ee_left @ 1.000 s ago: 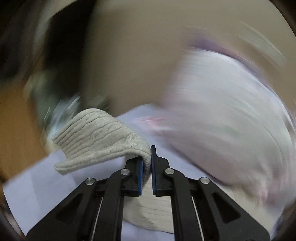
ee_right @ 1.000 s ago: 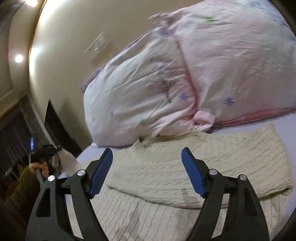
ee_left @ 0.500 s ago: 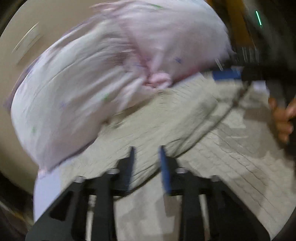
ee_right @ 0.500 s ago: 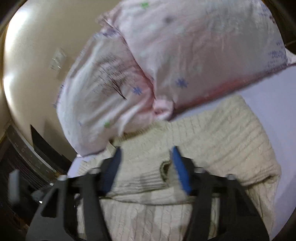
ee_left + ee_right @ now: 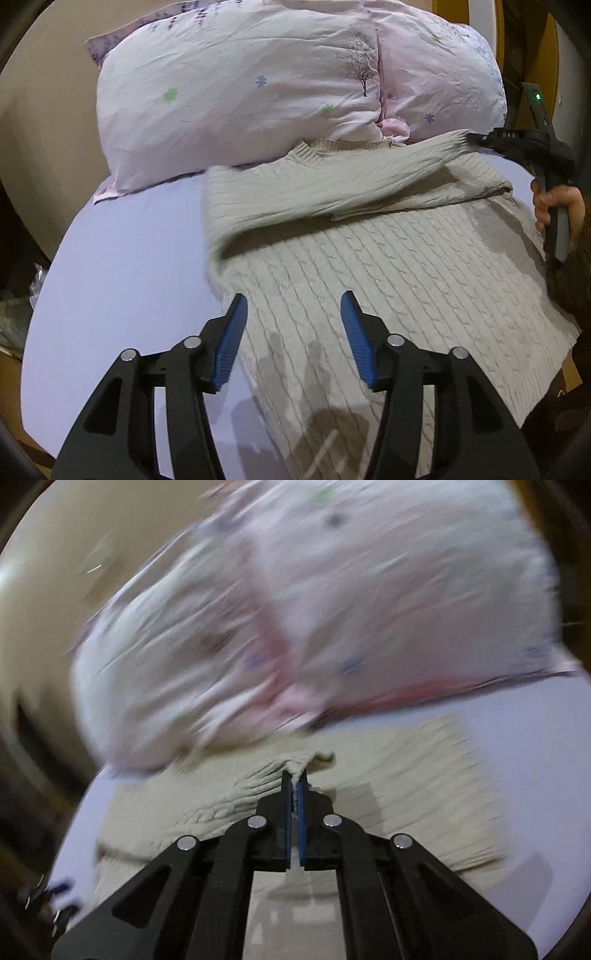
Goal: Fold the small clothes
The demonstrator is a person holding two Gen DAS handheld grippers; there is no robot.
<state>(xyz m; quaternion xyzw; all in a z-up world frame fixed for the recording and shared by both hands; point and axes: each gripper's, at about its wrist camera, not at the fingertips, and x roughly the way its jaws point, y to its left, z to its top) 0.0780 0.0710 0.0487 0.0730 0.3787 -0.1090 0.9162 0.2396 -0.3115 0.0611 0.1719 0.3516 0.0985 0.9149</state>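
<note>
A cream cable-knit sweater (image 5: 388, 258) lies flat on the lavender bed (image 5: 122, 266) below pink floral pillows (image 5: 236, 85). The right tongs (image 5: 294, 779) pinch its sleeve cuff (image 5: 456, 142), stretched across the chest; the left tongs (image 5: 293, 308) hover spread apart over the hem
</note>
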